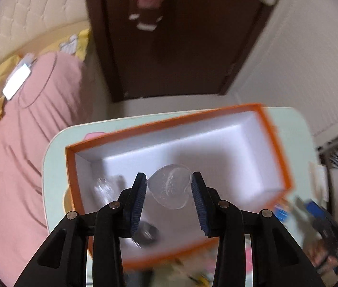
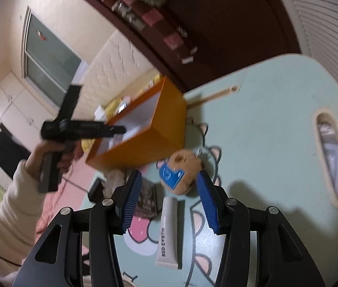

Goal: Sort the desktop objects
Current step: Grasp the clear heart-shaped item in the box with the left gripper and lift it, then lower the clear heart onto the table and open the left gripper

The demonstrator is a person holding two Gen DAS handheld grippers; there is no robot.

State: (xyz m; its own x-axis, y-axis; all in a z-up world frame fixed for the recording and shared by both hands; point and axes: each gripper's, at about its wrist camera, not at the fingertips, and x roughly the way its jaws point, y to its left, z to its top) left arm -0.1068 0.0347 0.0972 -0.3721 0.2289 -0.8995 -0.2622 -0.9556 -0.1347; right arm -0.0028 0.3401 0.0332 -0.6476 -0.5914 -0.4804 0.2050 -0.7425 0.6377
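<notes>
Over the open orange box [image 1: 277, 134], my left gripper [image 1: 170, 177] is shut on a clear heart-shaped plastic piece [image 1: 171, 189], pinched by its edges between the blue pads. On the box's white floor lie a clear item [image 1: 104, 189] and a dark round item [image 1: 148, 232]. My right gripper [image 2: 169, 174] is open just above a brown plush toy with a blue patch [image 2: 183, 165], which lies between the fingertips. A white tube [image 2: 169, 232] and a dark small packet [image 2: 147, 198] lie nearer on the mint table [image 2: 264, 124]. The orange box [image 2: 159, 131] stands behind them.
A person's hand in a cream sleeve [image 2: 25, 191] holds the left gripper [image 2: 85, 129] over the box. A wooden stick [image 2: 216, 95] lies past the box. The table has a handle cutout [image 2: 333, 162] at the right. A pink-covered bed [image 1: 25, 143] lies left of the table.
</notes>
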